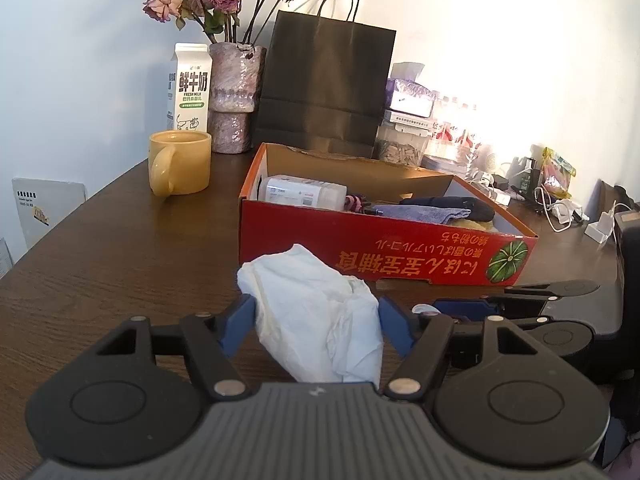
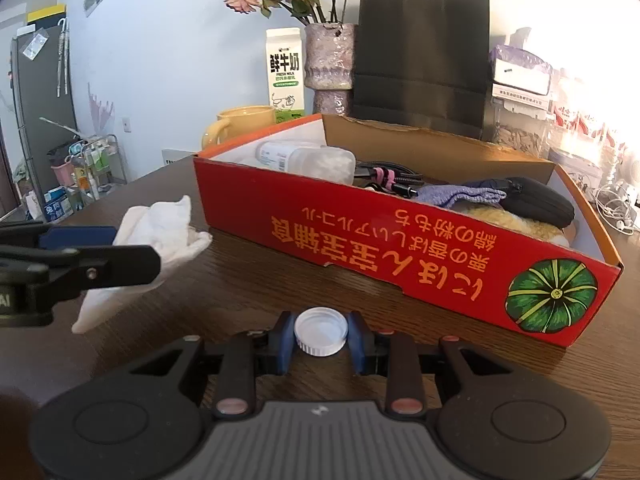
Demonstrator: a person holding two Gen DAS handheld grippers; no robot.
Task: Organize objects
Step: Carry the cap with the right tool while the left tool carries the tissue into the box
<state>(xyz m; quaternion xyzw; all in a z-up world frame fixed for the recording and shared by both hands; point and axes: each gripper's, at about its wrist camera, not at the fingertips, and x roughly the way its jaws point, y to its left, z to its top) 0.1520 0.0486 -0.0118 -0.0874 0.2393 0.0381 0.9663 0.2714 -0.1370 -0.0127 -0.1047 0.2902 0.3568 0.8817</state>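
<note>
1. The dark brown wood-grain surface (image 1: 100, 280) carries everything.
2. A long red cardboard box (image 1: 384, 252) with a printed green pumpkin sits on it as the landmark.
3. Behind the box stand a black paper bag (image 1: 324, 80) and a mottled purple vase (image 1: 234, 96).
4. Left of the box sit a yellow ceramic mug (image 1: 180, 168) and a white milk carton (image 1: 189, 88).
5. Before the box lie a crumpled white cloth (image 1: 316, 320) and a white ribbed bottle cap (image 2: 321, 331).

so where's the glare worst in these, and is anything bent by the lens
Left wrist view: window light blows out the wall and clutter at upper right; the table edge curves. Right wrist view: same washout at far right past the bag, and the red box bows; corners vignette in both.
</note>
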